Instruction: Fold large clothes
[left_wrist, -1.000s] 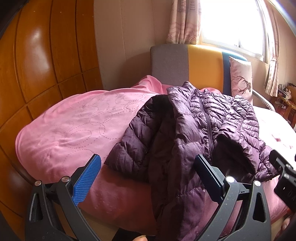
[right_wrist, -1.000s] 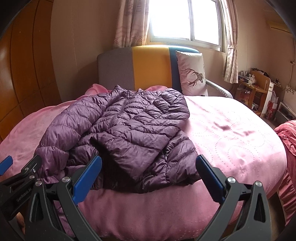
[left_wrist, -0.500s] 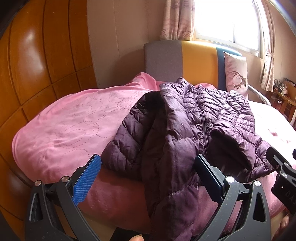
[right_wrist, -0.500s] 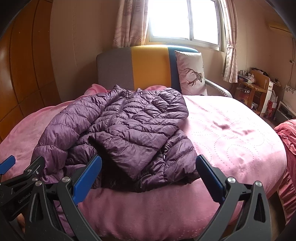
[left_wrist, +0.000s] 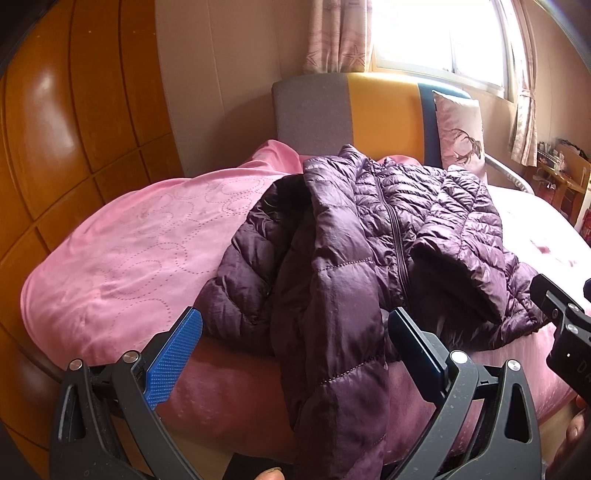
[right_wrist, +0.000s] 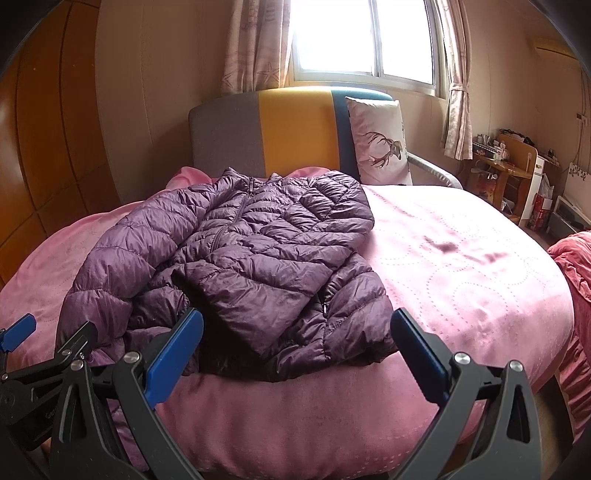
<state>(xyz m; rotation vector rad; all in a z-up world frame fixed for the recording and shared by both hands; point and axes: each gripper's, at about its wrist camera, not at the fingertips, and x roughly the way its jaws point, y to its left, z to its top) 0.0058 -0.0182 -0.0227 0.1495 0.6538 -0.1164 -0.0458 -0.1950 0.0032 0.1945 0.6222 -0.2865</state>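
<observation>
We see the purple jacket on the bed, its sleeve hanging between our left gripper's released fingers; the right gripper is likewise spread before the hem.

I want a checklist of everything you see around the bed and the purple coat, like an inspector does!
Surface: pink bedspread on the bed, wrinkled.
Job's things: purple puffer jacket lying zipped, front up, one sleeve folded across, the other hanging over the bed edge.
Clutter: deer pillow by the headboard.
Grippers: left hand-held gripper open, empty; right hand-held gripper open, empty.
Cables: nothing seen.
Surroundings: window, curtains, wooden wardrobe, cluttered desk.
</observation>
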